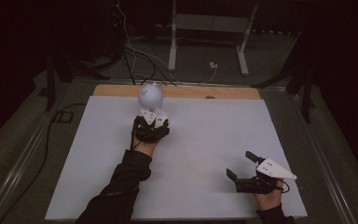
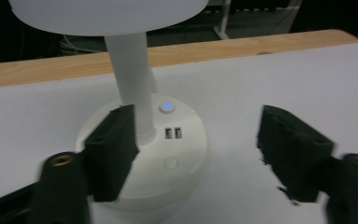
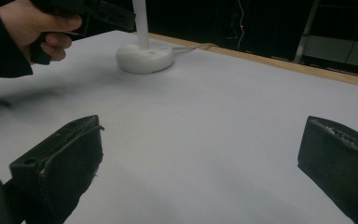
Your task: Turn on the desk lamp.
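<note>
A small white desk lamp (image 1: 150, 95) stands near the far edge of the white table (image 1: 205, 154), left of centre — a round base (image 2: 168, 158), a slim upright stem (image 2: 131, 79) and a rounded shade on top. A lit blue button (image 2: 166, 107) and two ports (image 2: 173, 133) sit on the base, and a cord (image 3: 193, 46) leaves it toward the table's wooden edge.

The left gripper (image 2: 196, 154) hovers right at the lamp with its jaws spread wide; one jaw lies just beside the stem, over the base, and nothing is clamped. The right gripper (image 1: 241, 164) rests well apart near the table's near right corner, its jaws wide too and holding nothing.

The lamp looks like smooth, rigid plastic, probably light with most weight low in the base. The stem is the natural place to grip — narrow enough for the jaws, though likely slippery. The shade seems the fragile part, and the cord could tug if the lamp is moved.
</note>
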`<state>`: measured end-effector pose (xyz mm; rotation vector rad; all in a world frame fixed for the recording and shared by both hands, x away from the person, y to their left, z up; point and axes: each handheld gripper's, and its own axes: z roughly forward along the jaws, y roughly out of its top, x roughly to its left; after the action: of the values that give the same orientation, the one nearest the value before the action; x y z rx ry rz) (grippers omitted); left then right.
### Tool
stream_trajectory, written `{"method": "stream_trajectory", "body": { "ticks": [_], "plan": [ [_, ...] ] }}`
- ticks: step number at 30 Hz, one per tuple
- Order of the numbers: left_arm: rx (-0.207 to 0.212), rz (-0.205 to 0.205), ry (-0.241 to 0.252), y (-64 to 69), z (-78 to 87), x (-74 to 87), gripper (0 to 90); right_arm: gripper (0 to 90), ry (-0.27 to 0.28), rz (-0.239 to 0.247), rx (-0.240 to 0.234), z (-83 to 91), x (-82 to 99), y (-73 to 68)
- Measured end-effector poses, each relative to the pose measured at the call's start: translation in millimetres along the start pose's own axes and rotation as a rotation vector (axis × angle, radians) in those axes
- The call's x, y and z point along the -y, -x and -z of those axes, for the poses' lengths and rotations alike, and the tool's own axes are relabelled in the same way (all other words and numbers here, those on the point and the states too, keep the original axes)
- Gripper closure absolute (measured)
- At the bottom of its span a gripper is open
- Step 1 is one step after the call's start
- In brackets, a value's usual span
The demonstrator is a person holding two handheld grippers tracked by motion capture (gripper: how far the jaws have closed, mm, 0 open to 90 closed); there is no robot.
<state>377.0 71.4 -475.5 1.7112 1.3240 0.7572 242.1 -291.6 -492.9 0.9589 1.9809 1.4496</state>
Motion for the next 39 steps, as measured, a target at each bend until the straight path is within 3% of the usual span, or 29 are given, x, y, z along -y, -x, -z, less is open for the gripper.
{"method": "stream_trajectory", "body": {
  "ticks": [12,18,19,25,29,39],
  "plan": [
    [-0.061,0.013,-0.019,-4.8,-12.0,4.3,61.1,0.0,0.003,-0.004,-0.006,0.2,-0.1,0.2],
    [-0.051,0.01,-0.023,-7.3,-17.5,7.8,74.3,0.0,0.006,-0.004,-0.008,0.7,-0.3,0.4],
    [-0.048,0.011,-0.024,-8.3,-18.5,8.4,79.8,0.0,0.005,-0.007,-0.008,0.8,-0.3,0.6],
    [-0.025,0.01,-0.032,-12.9,-25.1,12.9,90.0,0.0,0.003,-0.007,-0.01,0.7,-0.2,0.6],
    [-0.006,0.005,-0.046,-14.5,-30.5,16.2,90.0,0.0,0.005,-0.004,-0.011,1.0,-0.3,0.6],
    [-0.009,-0.019,-0.065,-13.4,-39.0,20.6,90.0,0.0,0.0,-0.01,-0.013,1.0,0.0,0.9]
  ]
}}
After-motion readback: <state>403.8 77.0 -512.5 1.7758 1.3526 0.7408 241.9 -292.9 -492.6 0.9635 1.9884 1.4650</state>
